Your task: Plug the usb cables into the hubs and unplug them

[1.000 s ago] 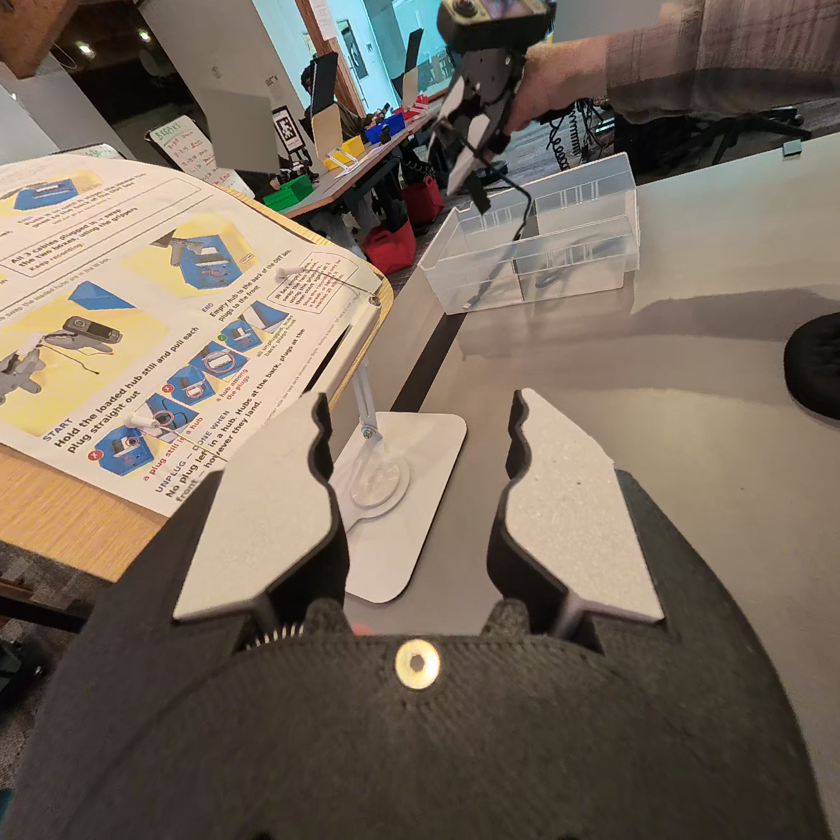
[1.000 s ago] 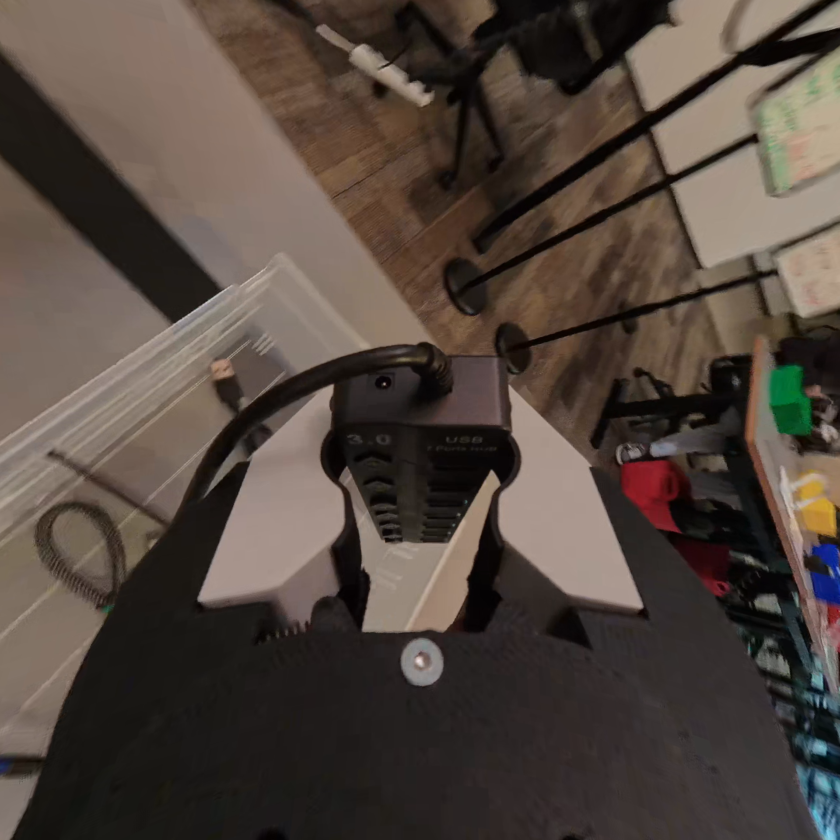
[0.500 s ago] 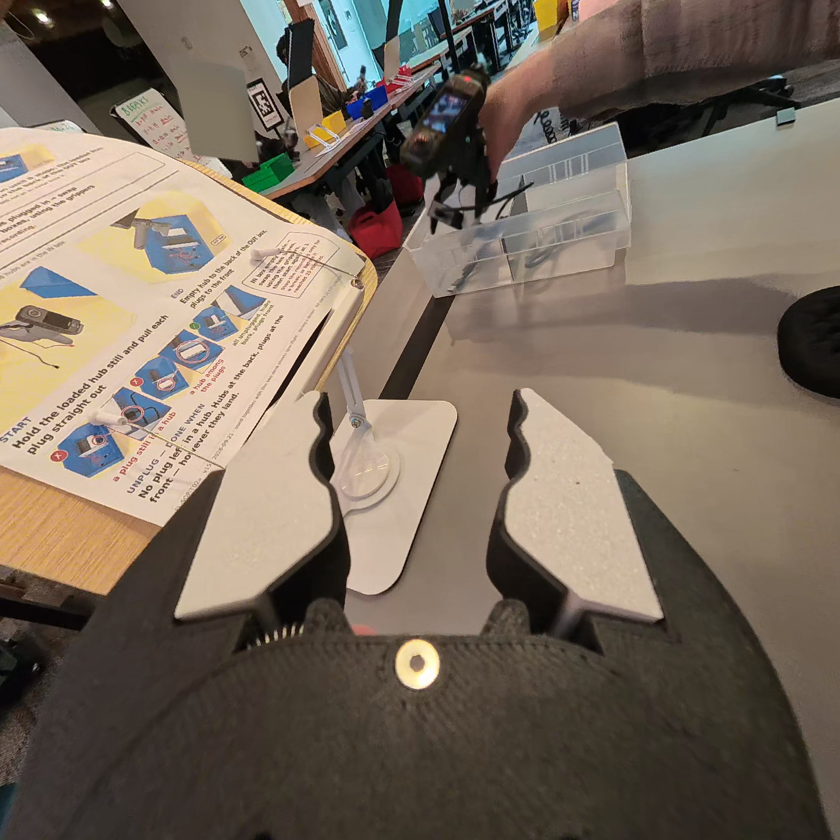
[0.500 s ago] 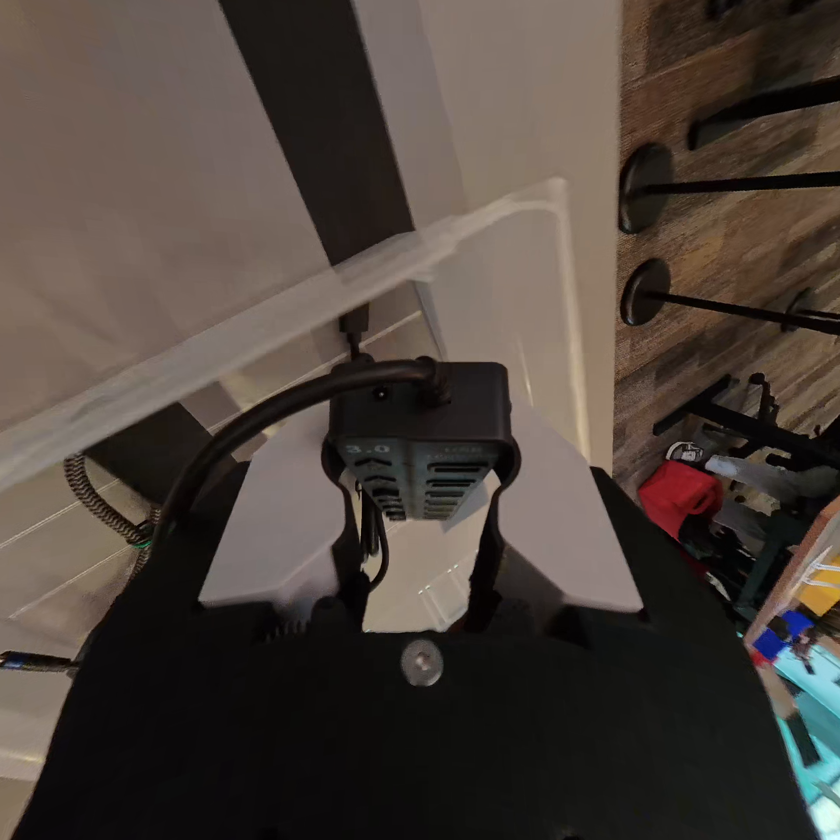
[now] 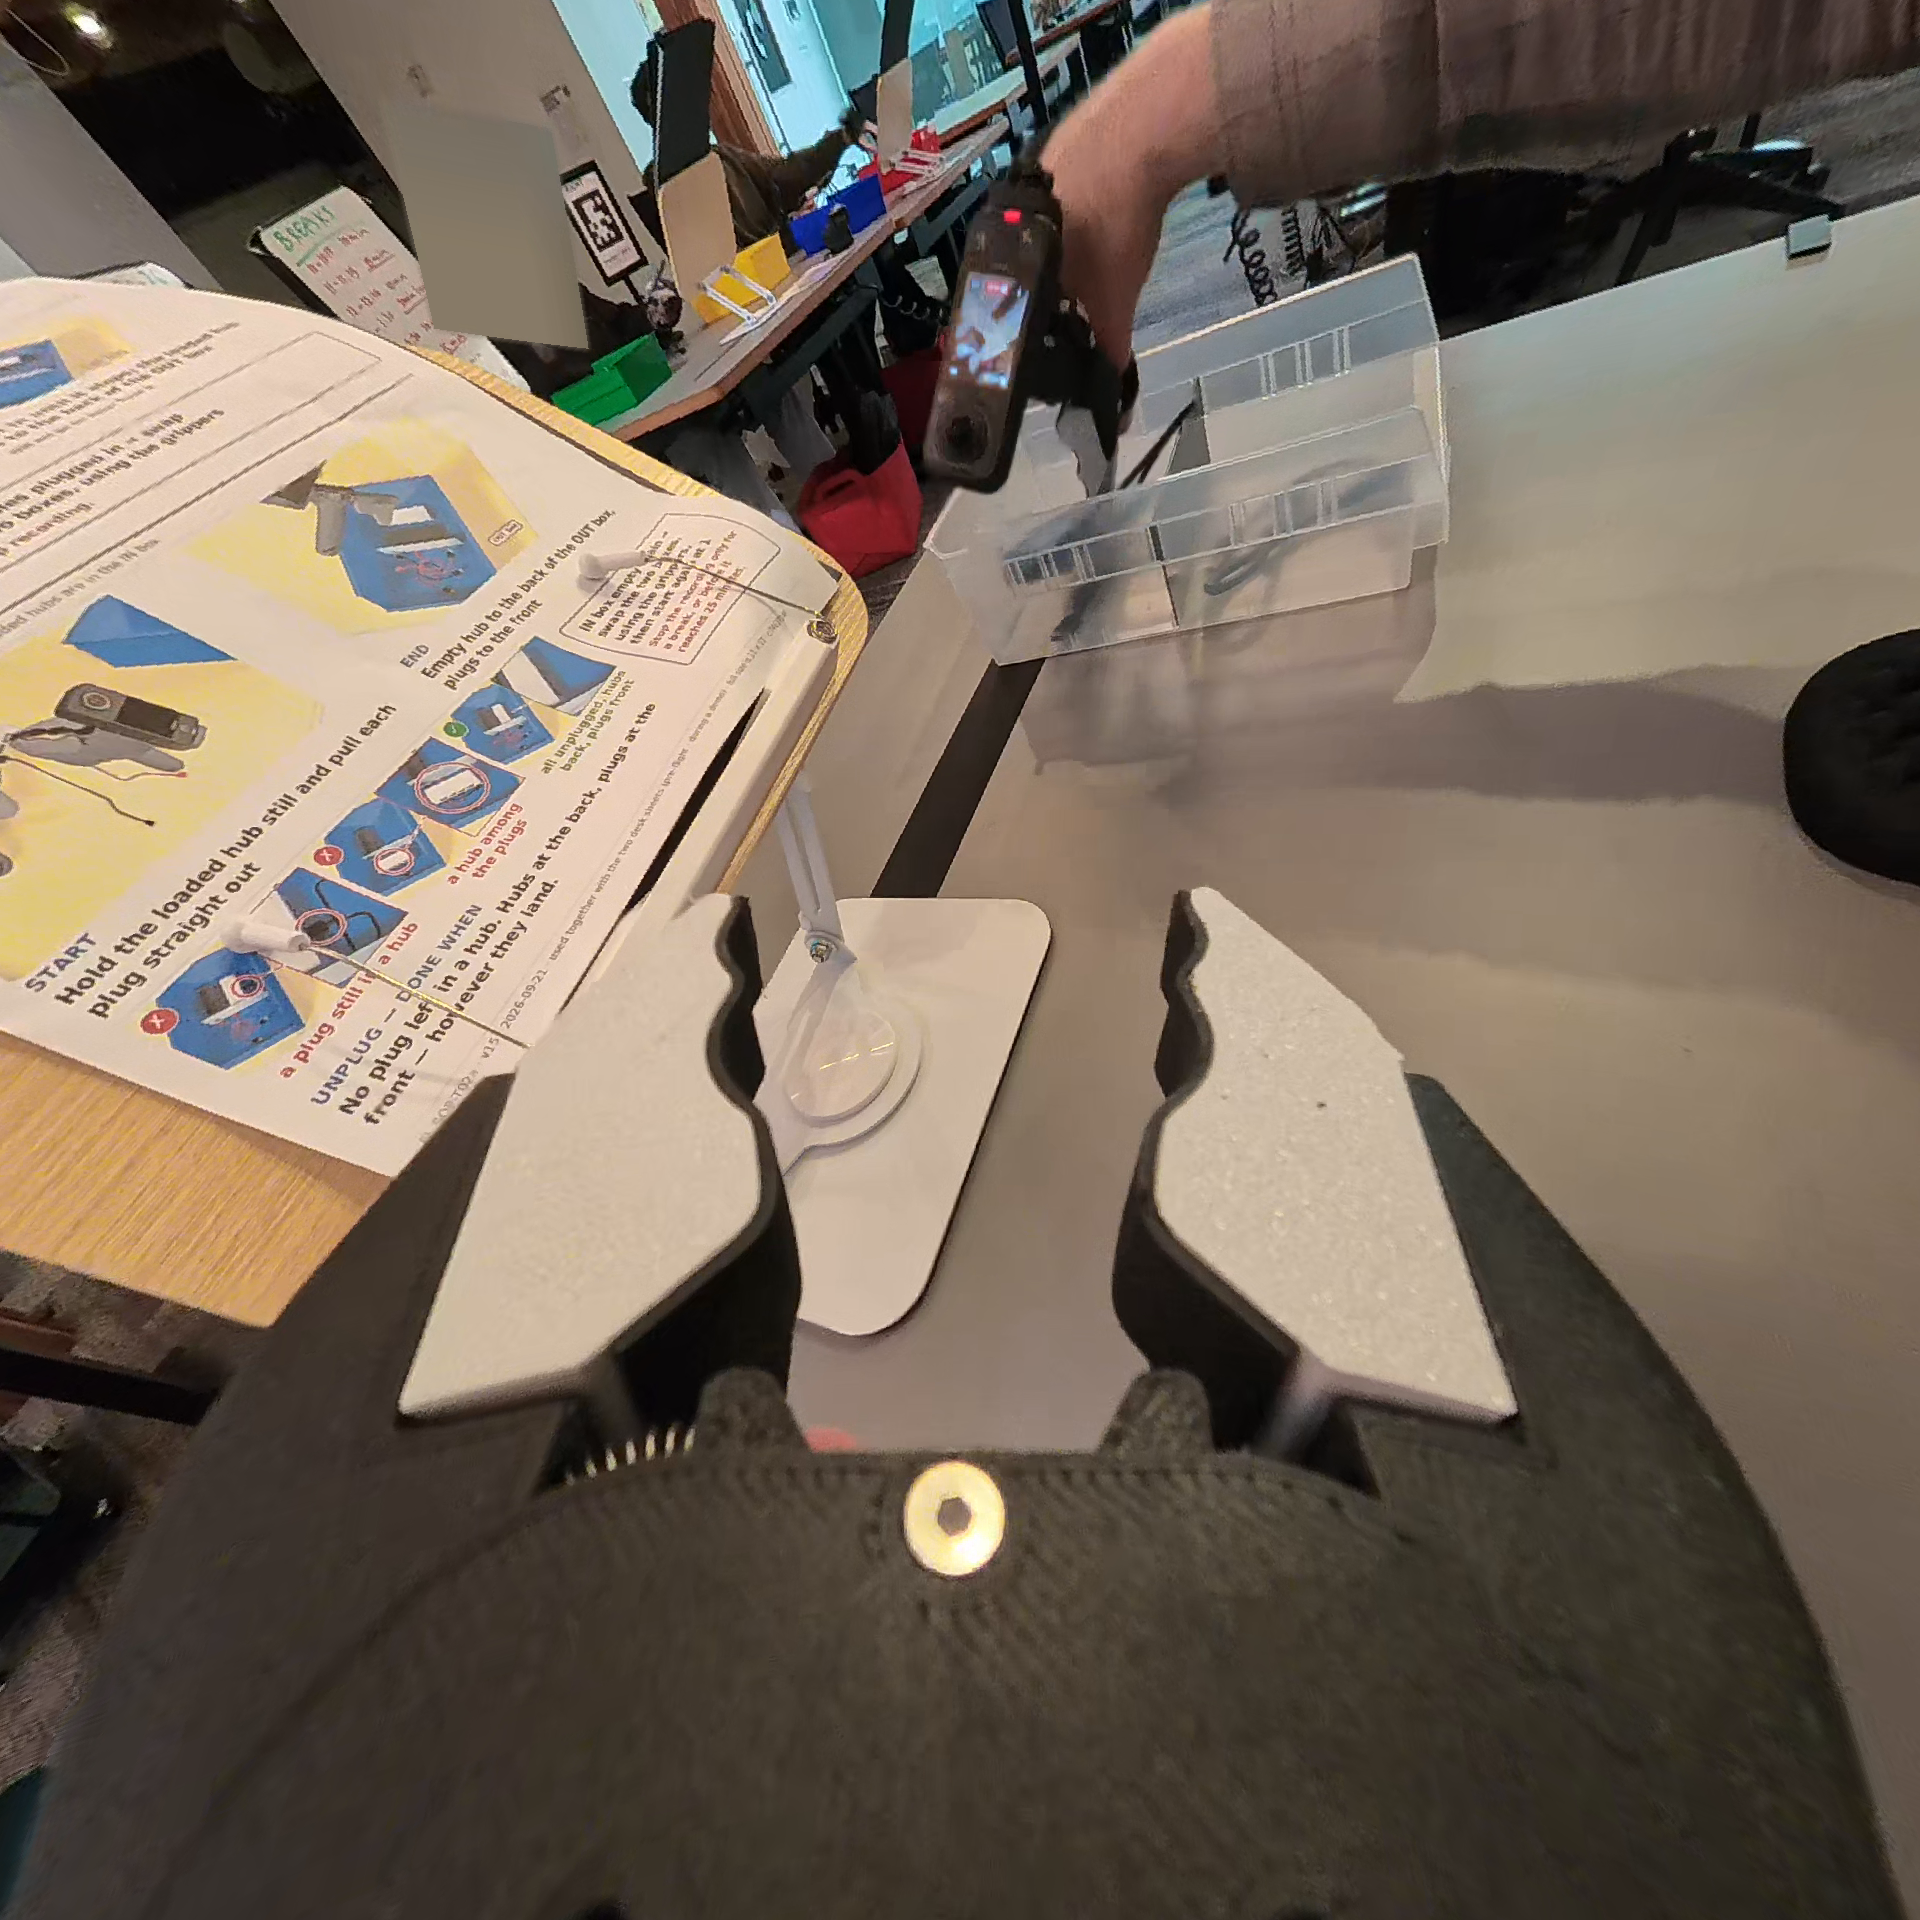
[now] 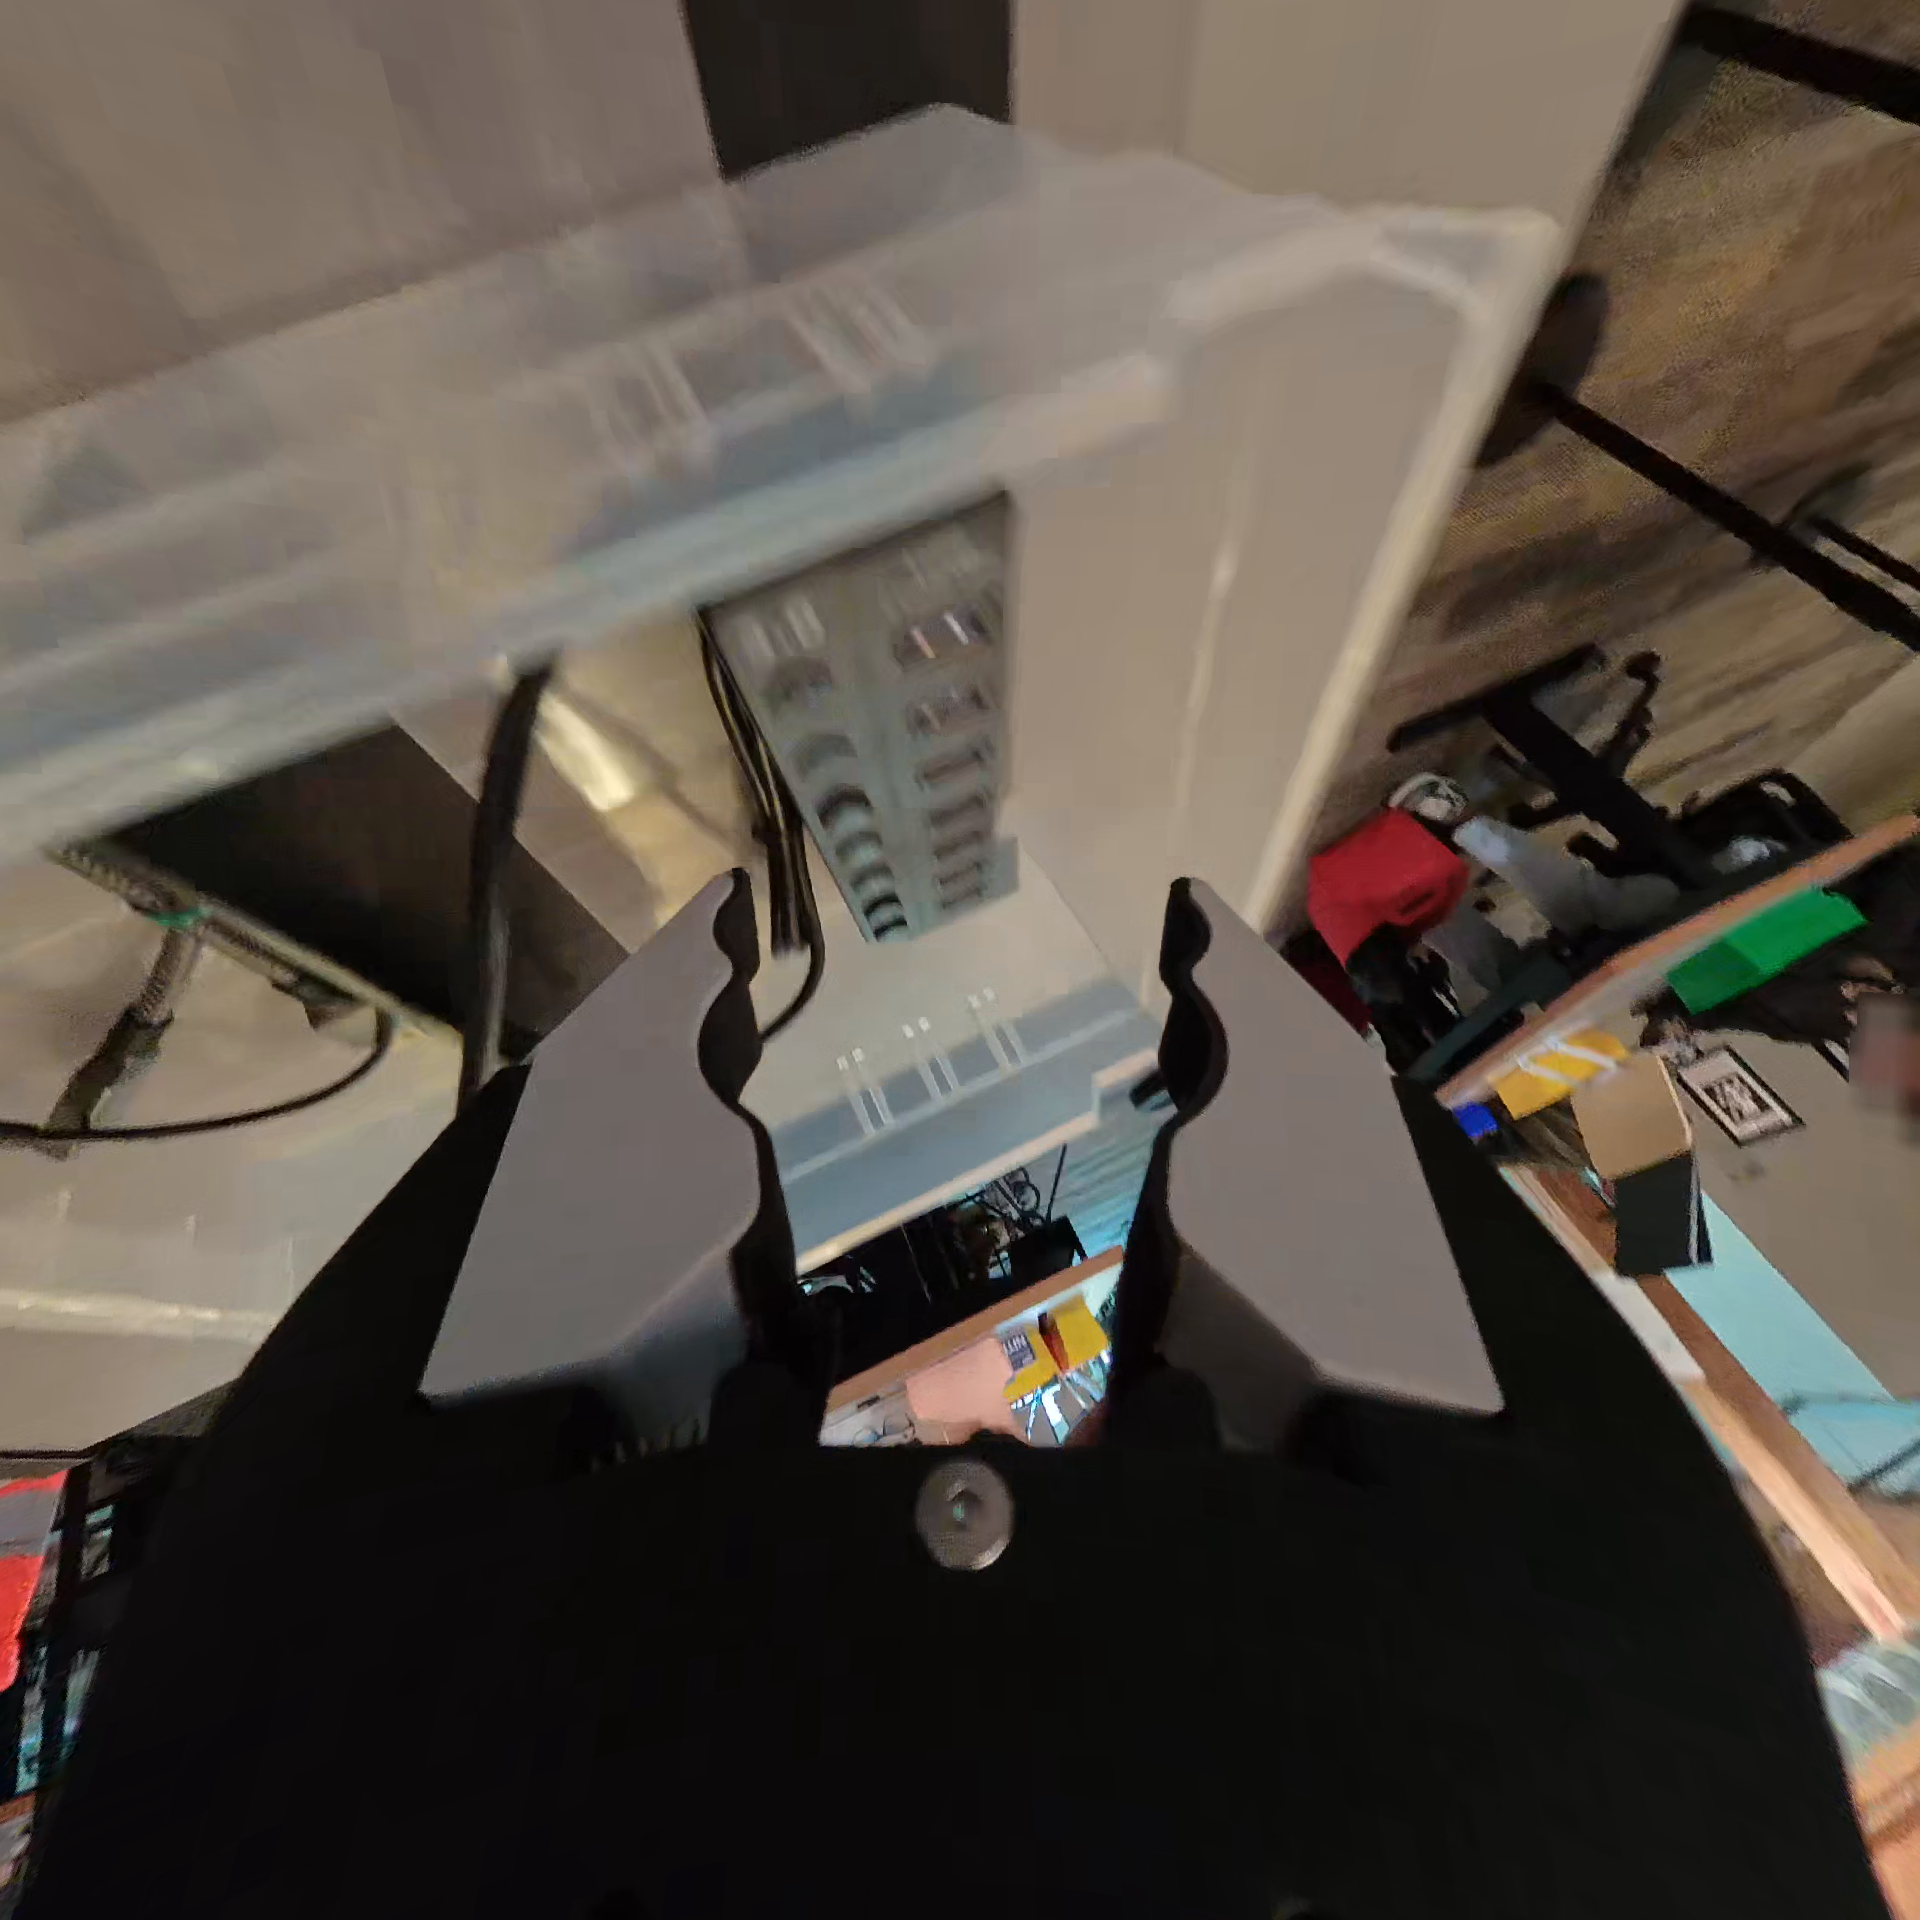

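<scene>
While both tongs gape empty, only the right wrist view shows the hub (image 6: 894, 769) lying in the clear box (image 6: 623, 436).

Printed instruction sheet (image 5: 343, 727) on a tilted wooden board (image 5: 135, 1184), left of frame. White stand base (image 5: 935, 1143) on the grey worktop (image 5: 1455, 935), centre. Black round pad (image 5: 1860, 769) at right edge. Red bag (image 5: 862, 509) on the floor, upper centre.

left hand-held gripper (image 5: 956, 997) jaws apart, right hand-held gripper (image 6: 956, 966) jaws apart
</scene>
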Motion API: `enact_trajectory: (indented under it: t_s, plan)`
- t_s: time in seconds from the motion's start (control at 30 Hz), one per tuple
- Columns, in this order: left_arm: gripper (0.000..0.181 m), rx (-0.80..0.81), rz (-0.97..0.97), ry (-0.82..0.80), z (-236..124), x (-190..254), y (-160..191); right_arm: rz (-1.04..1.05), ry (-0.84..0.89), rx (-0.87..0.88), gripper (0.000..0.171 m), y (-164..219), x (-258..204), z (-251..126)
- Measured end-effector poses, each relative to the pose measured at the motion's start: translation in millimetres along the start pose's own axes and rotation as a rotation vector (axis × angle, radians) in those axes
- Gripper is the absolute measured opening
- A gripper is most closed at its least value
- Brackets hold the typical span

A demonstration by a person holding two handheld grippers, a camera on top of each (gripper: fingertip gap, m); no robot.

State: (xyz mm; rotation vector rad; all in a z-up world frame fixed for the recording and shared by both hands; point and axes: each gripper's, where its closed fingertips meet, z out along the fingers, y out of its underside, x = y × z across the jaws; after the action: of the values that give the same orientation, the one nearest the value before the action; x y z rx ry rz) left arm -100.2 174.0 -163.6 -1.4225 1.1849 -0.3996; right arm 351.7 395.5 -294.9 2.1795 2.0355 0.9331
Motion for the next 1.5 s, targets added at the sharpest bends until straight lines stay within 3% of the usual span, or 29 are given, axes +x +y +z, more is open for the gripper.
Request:
enact_trajectory:
  t_s: [0.17,0.3,0.53,0.63,0.7,0.77,0.97,1.3,1.5]
  plan:
    - [0.073,0.021,0.006,-0.022,-9,-4,-7,0.156,0.166,-0.030,0.069,40,22,-76]
    - [0.071,0.045,0.020,-0.041,-14,-6,-15,0.264,0.333,0.149,0.060,30,15,-177]
    - [0.061,0.094,0.075,-0.071,-20,-2,-36,0.259,0.607,0.878,0.042,-104,-51,-389]
    - [0.058,0.095,0.094,-0.082,-22,0,-43,0.278,0.614,1.243,0.033,-156,-85,-463]
    - [0.055,0.108,0.100,-0.078,-23,2,-47,0.301,0.560,1.440,0.029,-181,-97,-493]
    - [0.053,0.104,0.108,-0.081,-21,3,-49,0.321,0.509,1.535,0.028,-199,-100,-500]
    - [0.046,0.037,0.168,-0.075,-5,8,-39,0.443,0.444,1.659,0.024,-217,-89,-473]
    - [0.046,-0.015,0.211,-0.032,25,24,-28,0.428,0.405,1.700,0.023,-217,-85,-455]
    - [0.047,-0.076,0.315,-0.144,19,11,-32,0.460,0.497,1.622,0.023,-195,-75,-442]
